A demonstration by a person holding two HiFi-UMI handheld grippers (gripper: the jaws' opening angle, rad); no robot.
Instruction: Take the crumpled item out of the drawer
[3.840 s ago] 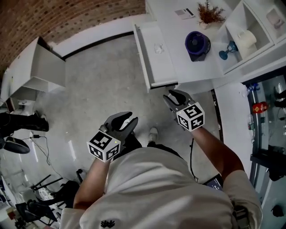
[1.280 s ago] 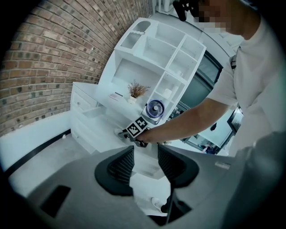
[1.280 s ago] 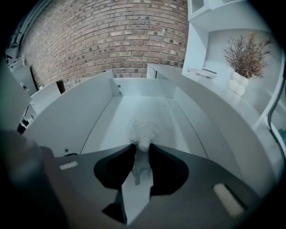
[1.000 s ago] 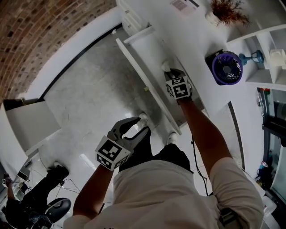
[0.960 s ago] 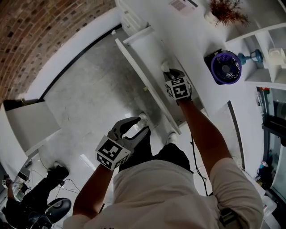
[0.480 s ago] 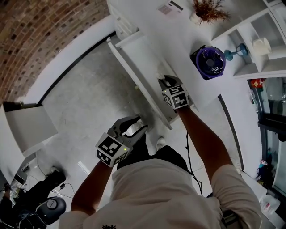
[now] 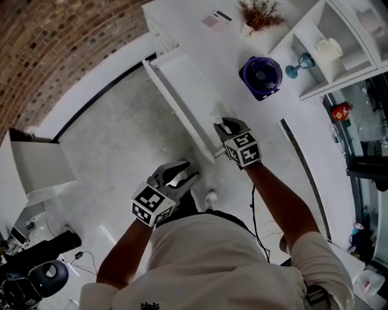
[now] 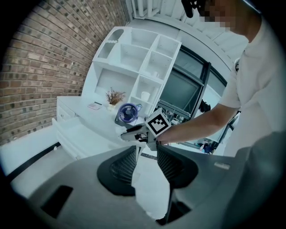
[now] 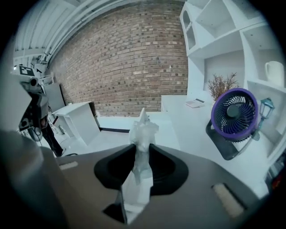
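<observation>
In the head view the white drawer (image 7: 182,91) stands pulled open from the desk. My right gripper (image 7: 225,127) hovers above the drawer's near end, shut on the crumpled white item (image 7: 217,114). In the right gripper view that crumpled item (image 9: 143,129) sticks up between the pads of my right gripper (image 9: 143,150). My left gripper (image 7: 180,174) hangs over the floor, left of the drawer. In the left gripper view my left gripper (image 8: 146,152) has just been closing slightly, stays open, and has nothing between its jaws. That view also shows the crumpled item (image 8: 119,129) beyond them.
A purple fan (image 7: 260,69) and a dried plant (image 7: 257,13) stand on the white desk, with a shelf unit (image 7: 339,42) to the right. A white cabinet (image 7: 36,163) stands at the left by the brick wall. My shoe (image 7: 210,198) is on the floor below the drawer.
My right gripper has come up out of the drawer toward me, carrying the crumpled item. My left gripper has shifted a little beside the drawer.
</observation>
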